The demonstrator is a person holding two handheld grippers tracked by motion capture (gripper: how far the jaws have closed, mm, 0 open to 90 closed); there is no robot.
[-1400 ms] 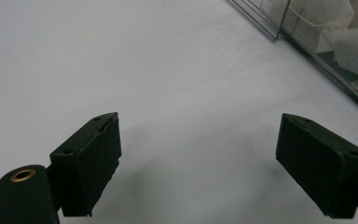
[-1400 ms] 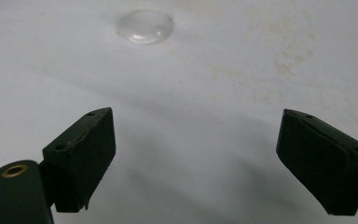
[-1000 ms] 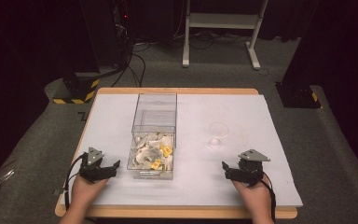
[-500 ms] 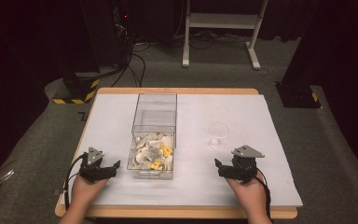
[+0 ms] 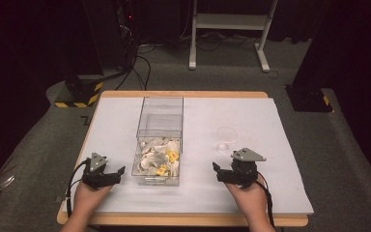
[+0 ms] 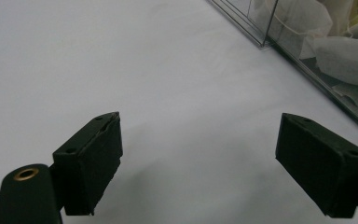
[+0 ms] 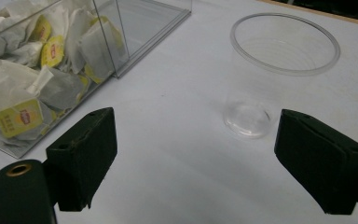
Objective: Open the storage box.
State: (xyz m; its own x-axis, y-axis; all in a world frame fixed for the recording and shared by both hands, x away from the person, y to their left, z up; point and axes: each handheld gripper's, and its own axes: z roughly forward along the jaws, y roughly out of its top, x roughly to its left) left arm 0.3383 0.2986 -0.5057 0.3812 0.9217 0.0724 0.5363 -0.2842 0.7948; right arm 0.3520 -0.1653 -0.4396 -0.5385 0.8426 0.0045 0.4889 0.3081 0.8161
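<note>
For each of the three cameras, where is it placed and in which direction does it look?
High view: above the person's side, looking forward and down on the table; both hands with the left gripper and right gripper show.
Left gripper view: rides the left gripper, looking along its open fingers at the white surface and the clear box.
Right gripper view: rides the right gripper; open fingers, tea bags, clear cup.
Shared: all three show the clear box.

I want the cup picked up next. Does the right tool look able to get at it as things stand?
Probably yes. The right tool is open and faces the clear cup, which stands upright with bare white table between them; the box of tea bags sits off to one side.
</note>
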